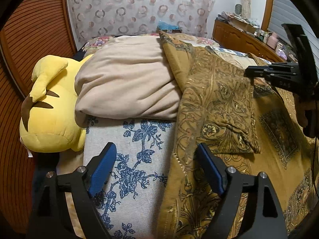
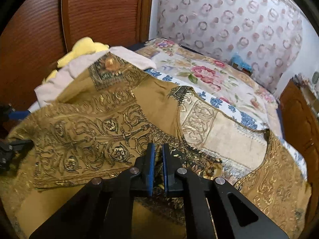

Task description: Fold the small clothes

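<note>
Two tongs are at work over a bed, one in each of our hands, and both point steeply down toward the covers. Our left tongs stand wide apart with nothing between the blue pads; they hover over the seam where the white sheet with blue flowers meets the edge of the gold patterned garment. One pad sits above the sheet, the other above the gold cloth, and we cannot tell whether either touches.

Our right tongs are closed, the two blue pads nearly together, pinching a fold of the gold patterned garment near its neckline, where the pale inner lining shows. In the left wrist view the right tongs appear at the right edge, reaching in level over the garment, with part of the hand behind them.

The garment lies spread and rumpled across the bed, partly doubled over itself, covering most of the near side. Beyond it a beige blanket is heaped, and a yellow plush toy lies beside that against the wooden wall panel. A wooden dresser stands past the far side of the bed.
</note>
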### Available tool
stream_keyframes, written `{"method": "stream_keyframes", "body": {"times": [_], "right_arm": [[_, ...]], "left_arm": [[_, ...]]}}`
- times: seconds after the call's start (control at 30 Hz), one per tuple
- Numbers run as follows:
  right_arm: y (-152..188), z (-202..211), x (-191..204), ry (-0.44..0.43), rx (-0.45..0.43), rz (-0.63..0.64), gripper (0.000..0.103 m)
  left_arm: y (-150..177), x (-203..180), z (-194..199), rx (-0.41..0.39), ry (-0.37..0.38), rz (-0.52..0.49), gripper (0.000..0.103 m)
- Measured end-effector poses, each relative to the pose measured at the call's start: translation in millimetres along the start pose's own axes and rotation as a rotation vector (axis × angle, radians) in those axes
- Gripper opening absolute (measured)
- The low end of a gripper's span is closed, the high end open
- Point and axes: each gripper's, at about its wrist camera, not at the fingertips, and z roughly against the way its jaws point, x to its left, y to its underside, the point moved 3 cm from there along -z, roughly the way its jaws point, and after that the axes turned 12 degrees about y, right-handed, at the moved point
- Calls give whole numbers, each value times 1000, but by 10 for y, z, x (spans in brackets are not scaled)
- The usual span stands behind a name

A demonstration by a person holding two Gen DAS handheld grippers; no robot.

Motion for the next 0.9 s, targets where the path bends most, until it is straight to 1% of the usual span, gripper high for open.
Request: {"method": "stream_keyframes", "body": {"times": [0.13,0.2,0.27,0.3,0.33,0.37,0.4,0.47,0.57,0.67,0.83,0.9], "right_arm": [[146,140,-112,-15,-5,13,10],[232,226,-158,-5,-11,27,10],[317,301,-207,-12,-10,24,10],[374,341,-245,-16,-7,20,12],[437,375,-282,-11,-3,18,15],[487,407,-323,-7,-1,17,26],[548,432,-370,-10,2,16,35],[653,456,-452,-14,23,10,35],[777,476,-606,-3,49,-9,35],[879,531,-712,-8,61,-44,35],[1008,606,-782,16,83,-39,35],[1071,625,-813,21,93,-38,35]], "left_arm": [[0,-8,0,3,0,-8,84],[-5,-8,1,18,4,-17,84],[-20,14,12,34,2,-7,84],[-33,29,29,35,-1,1,83],[-53,42,61,24,1,5,81],[-85,39,113,3,9,5,80],[-109,35,146,-10,16,5,79],[-194,7,230,-42,36,-2,73],[-350,-71,285,-64,40,-28,67],[-509,-157,259,-74,63,-46,66],[-785,-212,47,-76,95,-32,60],[-876,-194,-75,-75,88,-26,58]]}}
